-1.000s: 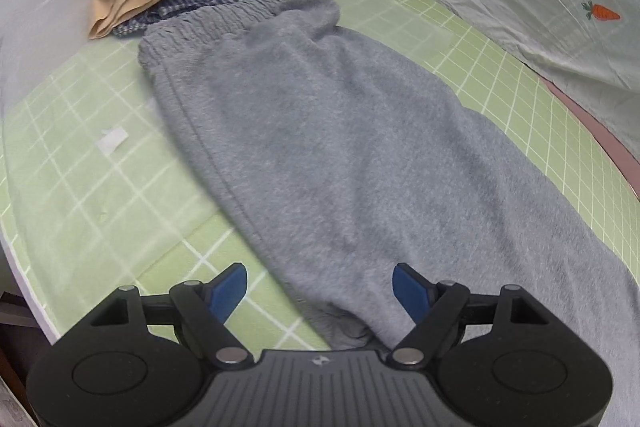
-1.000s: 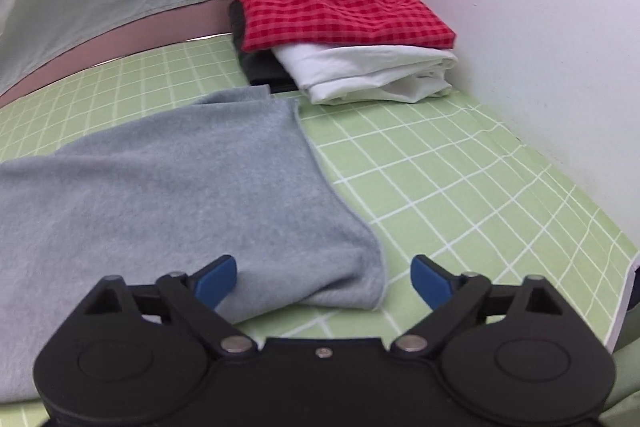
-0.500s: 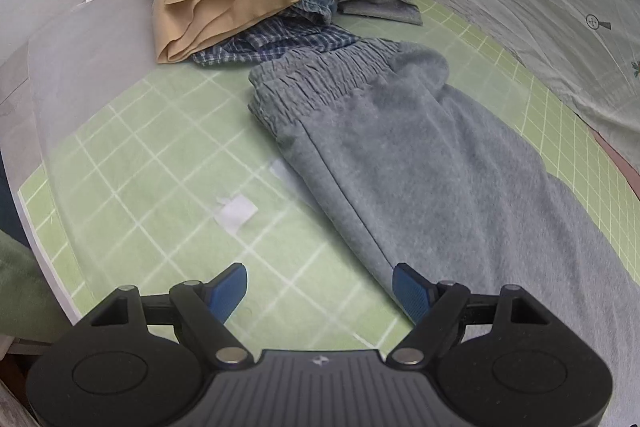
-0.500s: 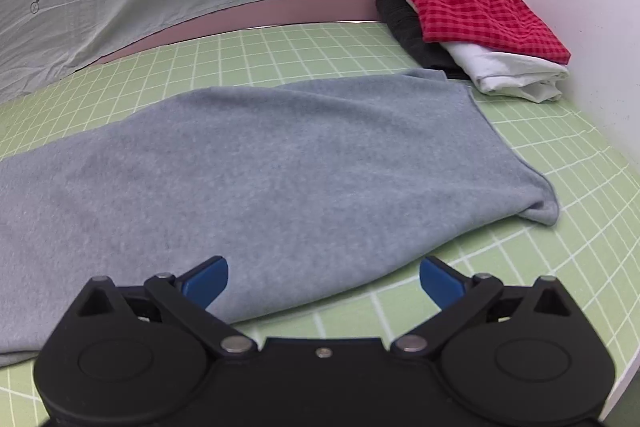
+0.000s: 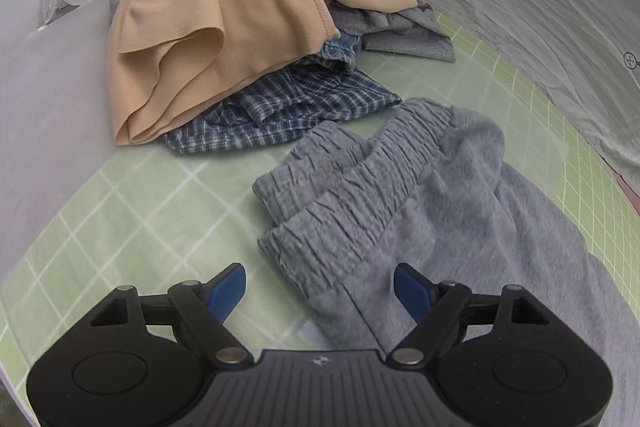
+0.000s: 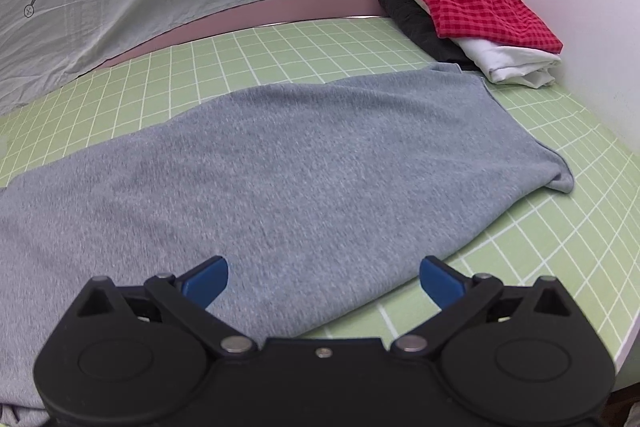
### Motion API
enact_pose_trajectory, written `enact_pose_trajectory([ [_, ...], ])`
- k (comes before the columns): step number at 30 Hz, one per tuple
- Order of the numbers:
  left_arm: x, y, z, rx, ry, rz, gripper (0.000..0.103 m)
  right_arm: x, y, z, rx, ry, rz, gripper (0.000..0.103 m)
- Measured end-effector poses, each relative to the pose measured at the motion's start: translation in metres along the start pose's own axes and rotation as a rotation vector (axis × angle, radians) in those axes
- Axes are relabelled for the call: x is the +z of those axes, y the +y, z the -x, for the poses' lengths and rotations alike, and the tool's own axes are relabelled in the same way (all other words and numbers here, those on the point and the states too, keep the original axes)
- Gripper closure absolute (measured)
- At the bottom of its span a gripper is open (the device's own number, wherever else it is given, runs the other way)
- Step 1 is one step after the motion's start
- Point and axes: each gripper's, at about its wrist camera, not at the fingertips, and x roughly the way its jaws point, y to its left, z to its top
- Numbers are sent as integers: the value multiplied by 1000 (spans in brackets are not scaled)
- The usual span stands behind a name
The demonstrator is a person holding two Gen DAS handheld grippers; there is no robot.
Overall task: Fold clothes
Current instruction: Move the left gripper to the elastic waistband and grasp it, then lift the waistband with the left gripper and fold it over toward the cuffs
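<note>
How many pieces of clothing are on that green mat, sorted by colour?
Grey: 2, the sweatpants and a grey garment in the heap
Tan: 1
Blue: 2, a plaid piece and a denim-like piece
Red check: 1
White: 1
Black: 1
Total: 8 visible

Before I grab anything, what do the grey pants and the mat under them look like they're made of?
Grey pants: soft heathered knit, probably cotton fleece; matte, fuzzy surface, gathered elastic waistband. Green mat: smooth, with a printed white grid, likely vinyl or rubber cutting mat; faint sheen, lies flat.
</note>
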Motion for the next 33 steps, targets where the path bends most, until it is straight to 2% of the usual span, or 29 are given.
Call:
enact_pose_trajectory([
  [5,13,10,-13,-18,-5,72,21,9,4,4,-35,9,-19,0],
  [8,17,12,-16,-22,-19,99,29,13,2,6,-66,-1,-53,0],
  [9,17,10,-15,-21,-31,85,45,14,0,7,-70,-5,-65,0],
  [10,18,8,-14,-21,-43,70,56,14,-1,7,-73,-7,-73,0],
  [11,18,5,-13,-20,-54,55,61,14,-3,8,-76,-9,-80,0],
  [12,19,3,-11,-23,-66,45,74,14,-5,8,-77,-9,-84,0],
  [13,19,1,-8,-26,-78,35,81,14,-8,8,-77,-10,-91,0],
  [20,18,-29,24,-41,-177,-16,86,14,-29,6,-61,-18,-119,0],
  [25,4,-94,66,-117,-280,-124,87,15,-52,3,-28,-14,-103,0],
  [28,-19,-147,91,-223,-310,-189,87,15,-69,1,-9,-13,-89,0],
  [30,-46,-189,104,-270,-327,-297,87,17,-82,-2,2,-13,-80,0],
  [32,-80,-230,103,-318,-311,-410,87,18,-96,-5,10,-14,-72,0],
  [33,-99,-246,97,-337,-276,-458,87,19,-103,-7,11,-15,-70,0],
])
